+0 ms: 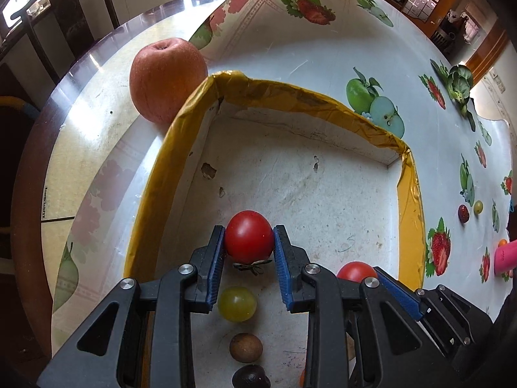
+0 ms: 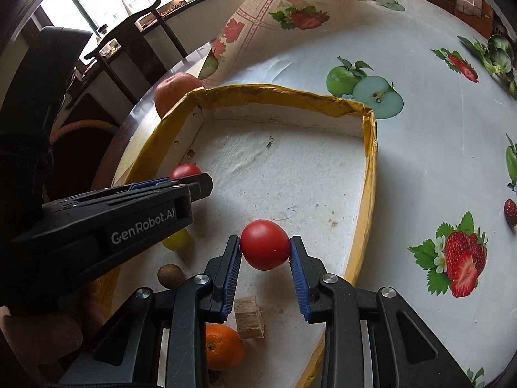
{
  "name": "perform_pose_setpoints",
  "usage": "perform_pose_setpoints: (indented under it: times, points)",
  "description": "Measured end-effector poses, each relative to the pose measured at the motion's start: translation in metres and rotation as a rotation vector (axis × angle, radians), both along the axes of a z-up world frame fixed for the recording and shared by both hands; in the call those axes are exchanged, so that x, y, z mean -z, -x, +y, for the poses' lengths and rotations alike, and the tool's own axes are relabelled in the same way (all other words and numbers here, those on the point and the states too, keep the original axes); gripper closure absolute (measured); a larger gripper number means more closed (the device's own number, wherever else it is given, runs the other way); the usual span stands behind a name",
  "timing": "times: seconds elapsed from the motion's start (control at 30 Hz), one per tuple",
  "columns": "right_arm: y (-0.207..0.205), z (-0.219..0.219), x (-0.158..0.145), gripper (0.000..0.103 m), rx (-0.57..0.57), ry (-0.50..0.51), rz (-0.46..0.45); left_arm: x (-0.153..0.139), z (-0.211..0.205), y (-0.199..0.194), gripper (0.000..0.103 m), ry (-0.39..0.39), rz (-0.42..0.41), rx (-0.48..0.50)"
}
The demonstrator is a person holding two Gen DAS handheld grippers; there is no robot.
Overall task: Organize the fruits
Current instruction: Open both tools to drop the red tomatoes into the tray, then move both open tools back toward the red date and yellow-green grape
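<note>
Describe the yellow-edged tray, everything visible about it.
The tray is a shallow, roughly rectangular box that looks like white cardboard, its low walls wrapped in wrinkled yellow tape. The white floor is scuffed, stained and torn in small spots. It lies flat on the fruit-print tablecloth, with the apple outside against its far left corner. Inside lie a green grape, a brown round fruit, an orange and a small wooden block.
</note>
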State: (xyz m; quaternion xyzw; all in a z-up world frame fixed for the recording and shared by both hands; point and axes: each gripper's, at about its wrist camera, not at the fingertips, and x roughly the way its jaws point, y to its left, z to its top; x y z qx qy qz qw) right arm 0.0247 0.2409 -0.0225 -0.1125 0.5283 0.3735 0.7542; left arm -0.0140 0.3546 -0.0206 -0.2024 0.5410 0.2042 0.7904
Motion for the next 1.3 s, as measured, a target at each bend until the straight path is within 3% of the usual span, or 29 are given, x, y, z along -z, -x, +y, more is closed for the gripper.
perform_pose_setpoints:
  times: [0.1, 0.23, 0.37, 0.87, 1.3]
  points:
    - [0.005, 0.004, -0.001, 0.070, -0.030, 0.015, -0.022, -0.001, -0.006, 0.000, 0.073, -0.022, 0.016, 0.009]
    - [0.007, -0.002, -0.005, 0.058, -0.027, -0.001, -0.008, -0.008, -0.010, 0.008, 0.064, -0.028, 0.006, -0.001]
    - [0.010, -0.014, -0.011, 0.053, -0.011, -0.025, 0.009, -0.016, -0.010, 0.019, 0.054, -0.039, -0.005, -0.016]
    - [0.027, -0.068, -0.058, 0.051, 0.064, -0.095, -0.042, -0.047, -0.036, 0.037, 0.054, -0.040, -0.062, 0.003]
    - [0.024, -0.127, -0.068, 0.051, 0.172, -0.095, -0.060, -0.060, -0.066, 0.030, 0.054, -0.035, -0.088, 0.047]
